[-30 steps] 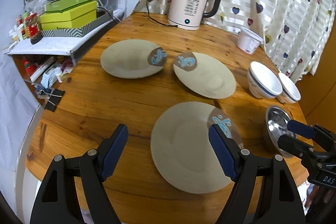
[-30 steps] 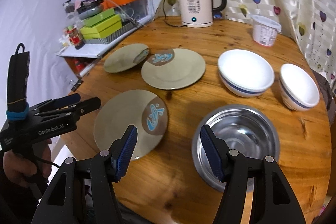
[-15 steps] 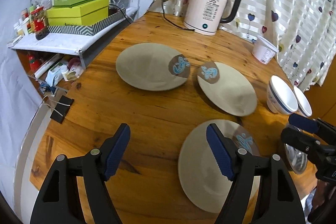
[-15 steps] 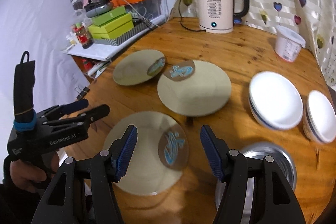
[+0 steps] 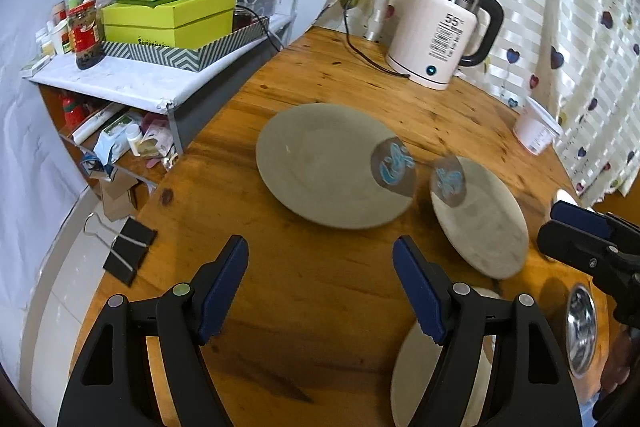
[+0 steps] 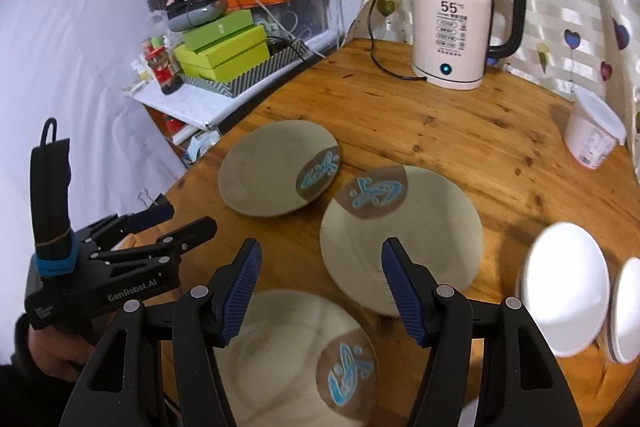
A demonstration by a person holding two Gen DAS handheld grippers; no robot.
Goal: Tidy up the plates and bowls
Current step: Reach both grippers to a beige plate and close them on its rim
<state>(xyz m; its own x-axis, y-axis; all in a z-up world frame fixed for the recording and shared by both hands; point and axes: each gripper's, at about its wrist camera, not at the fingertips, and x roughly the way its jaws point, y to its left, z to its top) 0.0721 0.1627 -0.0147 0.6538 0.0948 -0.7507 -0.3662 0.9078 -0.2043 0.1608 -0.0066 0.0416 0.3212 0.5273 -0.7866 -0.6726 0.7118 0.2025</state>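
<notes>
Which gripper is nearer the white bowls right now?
Right. The right gripper hangs just beside the white bowls; the left gripper sits across the plates, farther away.

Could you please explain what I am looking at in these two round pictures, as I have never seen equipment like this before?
There is no robot here: a person holds a hand-operated two-finger gripper in each hand, and each gripper carries a wide-angle camera looking forward along its blue-padded fingers. One picture comes from the left gripper, the other from the right gripper; each also shows the other gripper at its edge.

Both look down on a round wooden table. On it lie three grey plates with blue fish designs: a far plate, a middle plate and a near plate. To the right are two white bowls and a steel bowl. A kettle and a white tub stand further back.

Both grippers are open and hold nothing.
</notes>
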